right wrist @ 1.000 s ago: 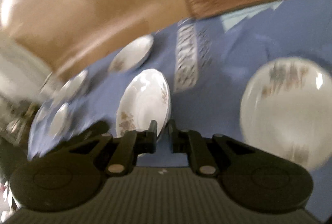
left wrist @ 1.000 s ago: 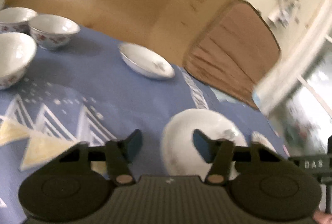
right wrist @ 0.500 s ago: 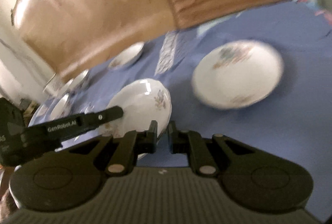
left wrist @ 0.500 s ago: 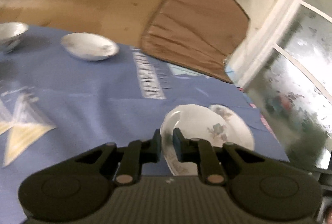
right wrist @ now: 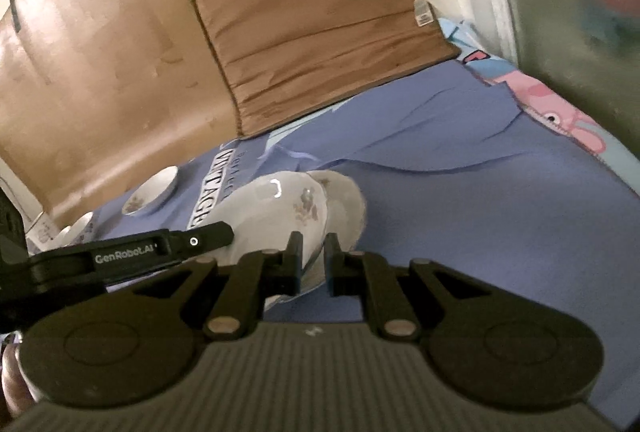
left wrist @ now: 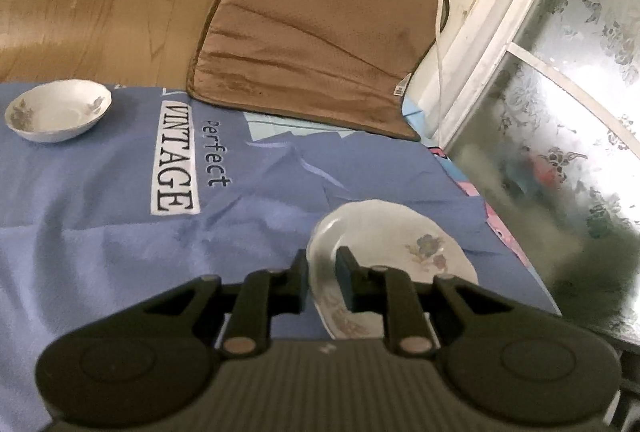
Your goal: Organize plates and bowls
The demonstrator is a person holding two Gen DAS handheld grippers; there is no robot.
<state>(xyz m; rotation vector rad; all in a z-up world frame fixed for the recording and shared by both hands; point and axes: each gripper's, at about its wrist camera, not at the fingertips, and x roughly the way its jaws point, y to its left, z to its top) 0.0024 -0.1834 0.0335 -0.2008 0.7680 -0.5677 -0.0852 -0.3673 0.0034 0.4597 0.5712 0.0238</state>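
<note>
Closest in, the left gripper (left wrist: 322, 272) is clamped on the near rim of a plate (left wrist: 344, 316), one finger on each face, with the plate tipped up on edge instead of lying flat. The right gripper (right wrist: 312, 260) is pinched tight on a rim too. It looks like the same plate, since the left gripper's finger pokes in from its left side and touches that plate, but that's a guess.

Just past the right gripper's fingers, a second plate (right wrist: 352, 200) sits partly hidden behind the held one, so they overlap. Whether they touch can't be told.

Handling-wise, this is glazed china: stiff, slick, fairly light, and it'll chip if it clacks down on the other plate. The rim is the only real place to grab. A thin edge pinch on a smooth glaze can slip or pivot, so two holds on the rim make sense.

Both grippers point forward and down at the blue cloth (left wrist: 120, 212). A bit of the person's hand (right wrist: 10, 384) shows at the rear left of the right gripper.

Farther off, well to the left, a small bowl (left wrist: 60, 110) sits alone near the cloth's far edge. Beyond that is a brown cushion (left wrist: 320, 32).
</note>
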